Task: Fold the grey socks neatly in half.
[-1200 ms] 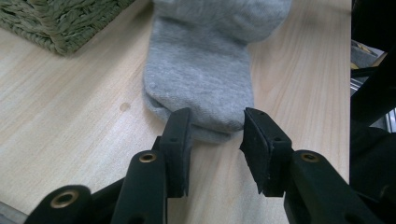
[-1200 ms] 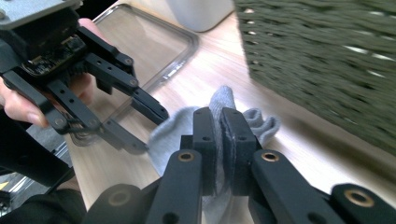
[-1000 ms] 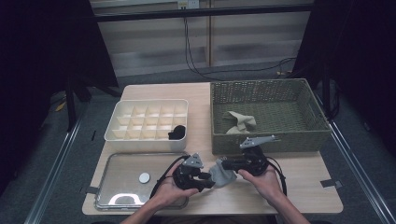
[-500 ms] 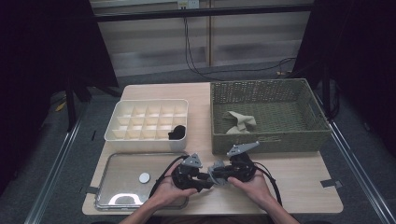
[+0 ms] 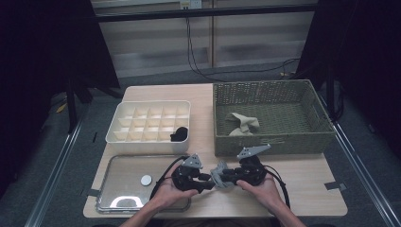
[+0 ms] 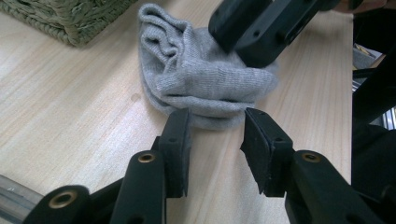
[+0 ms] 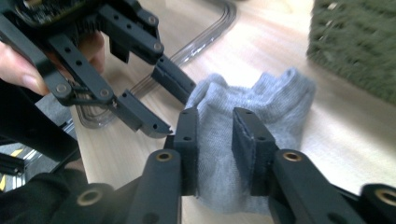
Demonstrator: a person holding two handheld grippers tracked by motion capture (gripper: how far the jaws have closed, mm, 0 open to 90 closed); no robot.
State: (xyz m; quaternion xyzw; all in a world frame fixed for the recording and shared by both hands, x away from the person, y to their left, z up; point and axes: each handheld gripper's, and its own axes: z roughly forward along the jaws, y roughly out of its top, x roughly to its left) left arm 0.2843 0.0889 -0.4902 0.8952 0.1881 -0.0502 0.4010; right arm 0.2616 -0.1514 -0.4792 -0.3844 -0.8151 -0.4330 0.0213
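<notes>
A grey sock (image 5: 219,174) lies bunched on the wooden table near its front edge, between my two grippers. My left gripper (image 5: 208,180) comes at it from the left. In the left gripper view its jaws (image 6: 217,116) stand apart, with the sock's (image 6: 201,79) folded edge just at their tips and not pinched. My right gripper (image 5: 230,176) comes from the right, and its jaws have just been opening. In the right gripper view they straddle (image 7: 217,114) the sock (image 7: 280,102), with cloth lying loosely in the gap.
A wicker basket (image 5: 269,142) stands at the back right with a beige cloth (image 5: 243,123) inside. At the back left a white divided box (image 5: 149,142) holds a black item (image 5: 179,134). A shiny tray (image 5: 118,194) at the front left carries a white disc (image 5: 146,179).
My right gripper has moved left toward the left gripper. The sock, first drawn out between them, now sits bunched up. The left gripper has stayed put.
</notes>
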